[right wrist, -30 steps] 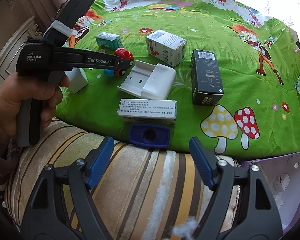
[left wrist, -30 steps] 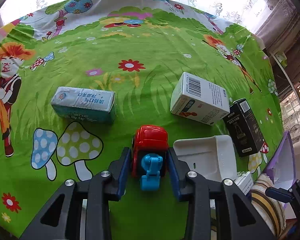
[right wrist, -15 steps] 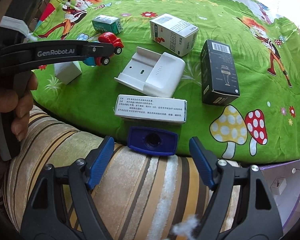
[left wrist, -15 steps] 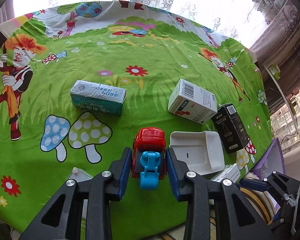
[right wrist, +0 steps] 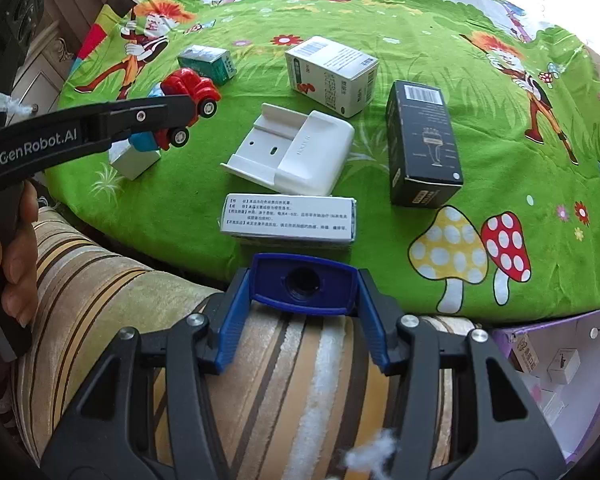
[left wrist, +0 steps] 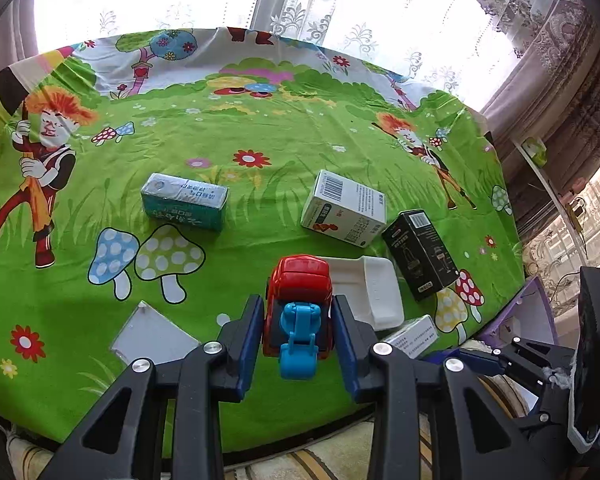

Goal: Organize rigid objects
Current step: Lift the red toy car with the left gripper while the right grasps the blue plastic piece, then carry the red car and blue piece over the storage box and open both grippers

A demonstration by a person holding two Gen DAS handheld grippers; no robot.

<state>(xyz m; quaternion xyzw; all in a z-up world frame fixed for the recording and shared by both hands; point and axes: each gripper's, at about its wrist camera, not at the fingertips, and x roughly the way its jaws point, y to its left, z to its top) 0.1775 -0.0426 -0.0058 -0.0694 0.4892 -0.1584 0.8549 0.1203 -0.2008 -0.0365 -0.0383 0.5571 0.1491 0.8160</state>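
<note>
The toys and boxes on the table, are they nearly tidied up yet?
Not nearly. Nothing looks put away yet. The left gripper holds the red toy car lifted off the tablecloth, and the right gripper is closing around the blue piece. The teal box, white box, black box and white holder still wait.

- One toy car (left wrist: 298, 292), red with a blue part.
- One blue plastic cap (right wrist: 304, 284) with a round hole.
- One white plastic holder (right wrist: 296, 152).
- Six cardboard boxes on the surface: one teal box (left wrist: 184, 202), one white box with a barcode (left wrist: 344, 210), one black box (left wrist: 420, 254), one long white box with printed text (right wrist: 288, 220), and one small plain white box (left wrist: 154, 338).
- One purple-edged carton (right wrist: 556, 364) beside the surface, with a few small white boxes inside; their exact number cannot be told.
- Two tools: one (left wrist: 296, 340) and one (right wrist: 304, 328).
</note>
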